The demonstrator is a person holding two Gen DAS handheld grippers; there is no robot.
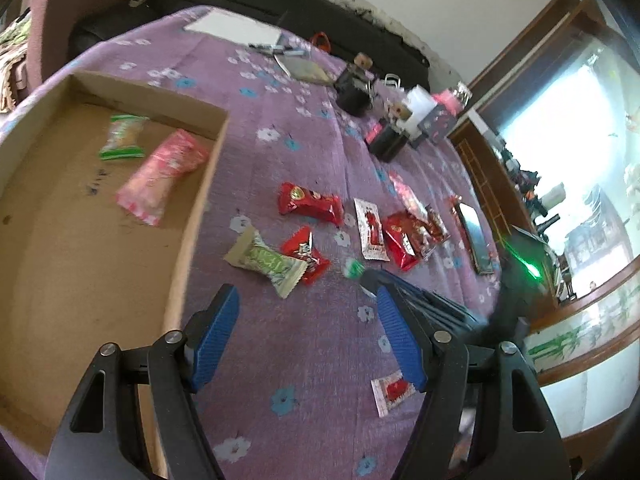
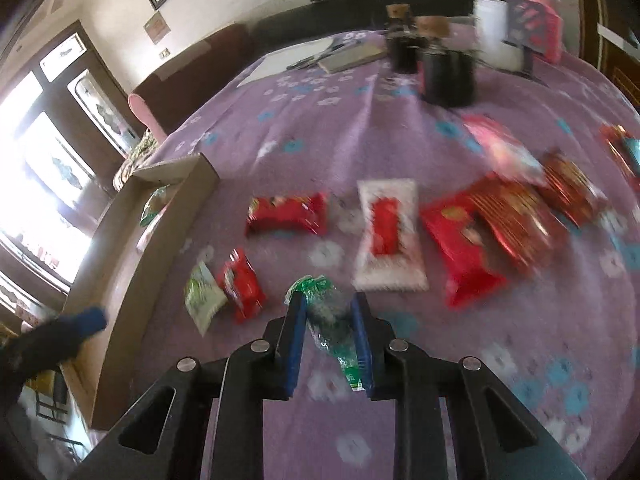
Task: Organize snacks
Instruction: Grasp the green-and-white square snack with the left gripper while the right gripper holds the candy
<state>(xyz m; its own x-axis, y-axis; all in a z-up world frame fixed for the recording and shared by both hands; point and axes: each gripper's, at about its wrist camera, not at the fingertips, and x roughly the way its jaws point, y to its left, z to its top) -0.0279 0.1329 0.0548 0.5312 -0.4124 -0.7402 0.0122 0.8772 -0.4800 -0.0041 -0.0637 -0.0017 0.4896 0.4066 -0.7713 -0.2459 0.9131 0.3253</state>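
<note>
A shallow cardboard box (image 1: 200, 200) lies at the left on the purple flowered cloth and holds a green snack (image 1: 122, 138) and a pink packet (image 1: 160, 176). My left gripper (image 1: 306, 294) hangs open over the cloth beside the box, nothing between its fingers. Just ahead lie a green-beige packet (image 1: 268, 262), a small red packet (image 1: 306, 254), a long red packet (image 1: 310, 202) and a white-red packet (image 1: 372, 232). My right gripper (image 2: 329, 300) is shut on a green-and-clear wrapped candy (image 2: 328, 320), just above the cloth. The box (image 2: 132, 240) lies to its left.
More red packets (image 2: 460, 256) pile at the right. Dark corked jars (image 2: 448, 76), a white cup (image 2: 496, 36), a notebook (image 2: 352, 58) and paper stand at the far end. A dark flat device (image 1: 476, 236) lies near the table's right edge. A small white-red packet (image 1: 392, 392) lies near my left gripper.
</note>
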